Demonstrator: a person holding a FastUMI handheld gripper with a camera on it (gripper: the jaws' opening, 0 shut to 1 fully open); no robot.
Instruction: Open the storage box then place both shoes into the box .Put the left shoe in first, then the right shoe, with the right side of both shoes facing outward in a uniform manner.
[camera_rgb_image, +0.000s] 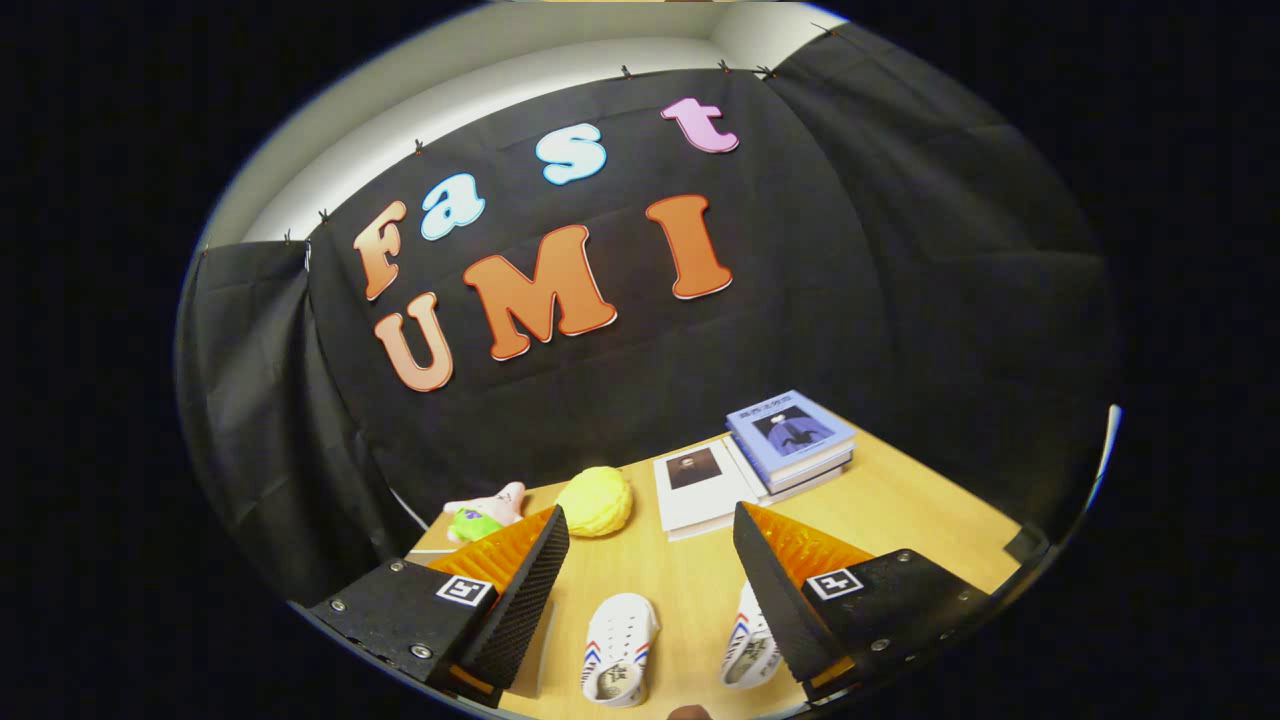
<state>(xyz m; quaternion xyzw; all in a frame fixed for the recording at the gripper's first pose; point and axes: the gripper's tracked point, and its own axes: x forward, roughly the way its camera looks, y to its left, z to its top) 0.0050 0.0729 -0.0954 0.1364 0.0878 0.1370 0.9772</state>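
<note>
Hovering above the tabletop (900, 500), the tongs (650, 540) stand wide apart with nothing between the fingers. Going from left to right: a small pink and green plush toy (485, 512) lies at the far left by the cloth wall, just beyond the left finger; next to it sits a round yellow plush (596, 500); then a white book (700, 485) lies flat, and just beside it a short stack of books (792, 432) with a blue cover on top. Nearer than all these, low between the fingers, lie the two white shoes. The left-hand shoe (620, 650) sits in the open gap, its long axis running roughly along the line of the fingers, toe pointing away toward the plush. The right-hand shoe (750, 645) lies parallel to it, touching or partly tucked under the right finger. Which of the pair is the left shoe I cannot tell. Both lie below and slightly behind the fingertips, so reaching either calls for tipping downward and drawing back, by my judgement
</note>
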